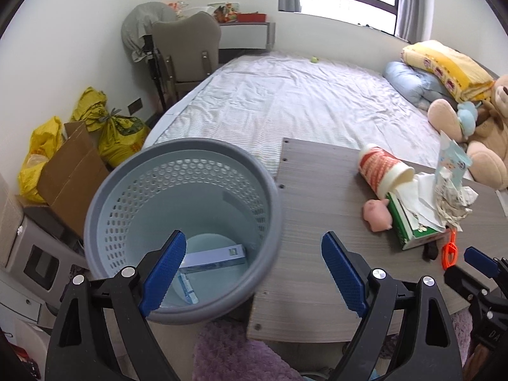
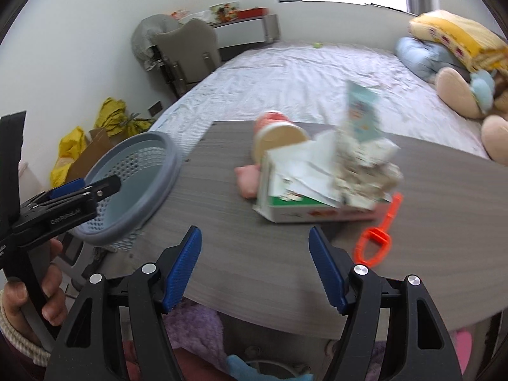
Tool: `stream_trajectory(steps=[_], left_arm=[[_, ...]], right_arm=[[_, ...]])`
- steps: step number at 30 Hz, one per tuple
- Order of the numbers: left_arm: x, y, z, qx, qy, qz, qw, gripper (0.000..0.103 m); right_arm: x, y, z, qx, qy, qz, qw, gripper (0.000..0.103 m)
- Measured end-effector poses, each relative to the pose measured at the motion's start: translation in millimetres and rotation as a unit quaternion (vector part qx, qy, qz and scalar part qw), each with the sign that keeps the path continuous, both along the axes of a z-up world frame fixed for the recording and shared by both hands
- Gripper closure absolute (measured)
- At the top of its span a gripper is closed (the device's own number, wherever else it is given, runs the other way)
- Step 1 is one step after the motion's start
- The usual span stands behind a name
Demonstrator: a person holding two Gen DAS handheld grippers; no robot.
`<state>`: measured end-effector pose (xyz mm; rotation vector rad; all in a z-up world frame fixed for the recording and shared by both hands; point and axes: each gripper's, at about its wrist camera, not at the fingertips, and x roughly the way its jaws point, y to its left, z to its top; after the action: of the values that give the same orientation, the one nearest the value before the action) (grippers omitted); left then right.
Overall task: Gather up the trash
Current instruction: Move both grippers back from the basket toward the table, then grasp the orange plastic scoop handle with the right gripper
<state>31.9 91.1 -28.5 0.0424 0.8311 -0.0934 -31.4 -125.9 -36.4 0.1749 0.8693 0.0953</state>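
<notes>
A grey-rimmed blue waste basket point(image 1: 104, 197) stands beside the left edge of the wooden table point(image 1: 317, 209); two flat blue-white boxes point(image 1: 216, 258) lie at its bottom. My left gripper point(image 1: 254, 273) hangs open over the basket's near rim and the table corner, holding nothing. On the table lie a red-patterned paper cup point(image 2: 279, 133), a green-white carton point(image 2: 304, 206), crumpled paper point(image 2: 365, 171) and a blue printed wrapper point(image 2: 362, 114) heaped together. My right gripper point(image 2: 255, 265) stands open above the bare near part of the table point(image 2: 222, 190), short of the heap, with nothing between its fingers.
A pink pig toy point(image 1: 377, 216) and an orange plastic clip point(image 2: 377, 238) lie by the heap. Behind the table is a bed point(image 1: 301, 101) with pillows and a teddy bear point(image 1: 482, 133). Yellow bags point(image 1: 41, 155), a cardboard box point(image 1: 73, 171) and a chair point(image 1: 187, 47) stand at the left.
</notes>
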Motion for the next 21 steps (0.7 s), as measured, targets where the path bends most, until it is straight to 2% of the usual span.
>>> stream_trajectory(steps=[10, 21], left_arm=[[0, -56, -11, 0.0, 0.02, -0.042, 0.9989, 0.018], [-2, -89, -16, 0.018, 0.03, -0.071, 0.9969, 0.018]], right_arm=[[-21, -83, -26, -0.007, 0.032, -0.107, 0.994, 0.036], [4, -98, -56, -0.011, 0.051, -0.114, 0.992, 0.036]])
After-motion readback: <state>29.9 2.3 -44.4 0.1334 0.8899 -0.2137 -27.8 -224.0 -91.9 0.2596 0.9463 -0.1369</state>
